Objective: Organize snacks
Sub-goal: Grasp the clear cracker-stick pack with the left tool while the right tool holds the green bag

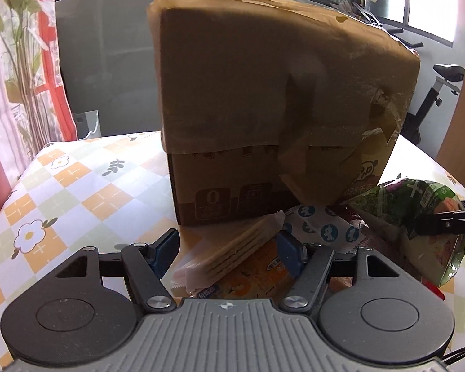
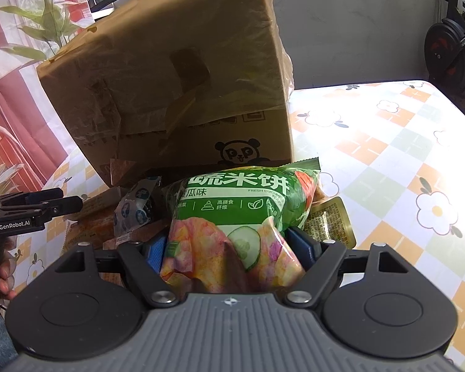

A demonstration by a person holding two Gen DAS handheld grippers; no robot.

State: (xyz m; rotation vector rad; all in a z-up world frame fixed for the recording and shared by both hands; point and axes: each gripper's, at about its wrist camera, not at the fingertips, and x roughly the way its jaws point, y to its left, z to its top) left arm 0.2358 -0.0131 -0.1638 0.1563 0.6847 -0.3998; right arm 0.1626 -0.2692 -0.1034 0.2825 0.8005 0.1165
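Note:
A tall cardboard box (image 1: 263, 108) stands on the table; it also shows in the right wrist view (image 2: 176, 93). My right gripper (image 2: 232, 248) is shut on a green rice-cracker bag (image 2: 232, 210), held in front of the box. The bag also shows in the left wrist view (image 1: 418, 217). My left gripper (image 1: 226, 248) is open, its pads either side of a clear-wrapped wafer pack (image 1: 232, 248) lying on an orange snack packet (image 1: 251, 279). A white packet with blue dots (image 1: 322, 229) lies beside the box.
The table has a checked floral cloth (image 2: 387, 155). A gold-edged packet (image 2: 328, 220) lies right of the green bag. The left gripper (image 2: 46, 204) shows at the left of the right wrist view. A curtain (image 1: 15, 93) hangs left; an exercise bike (image 2: 449, 46) stands behind.

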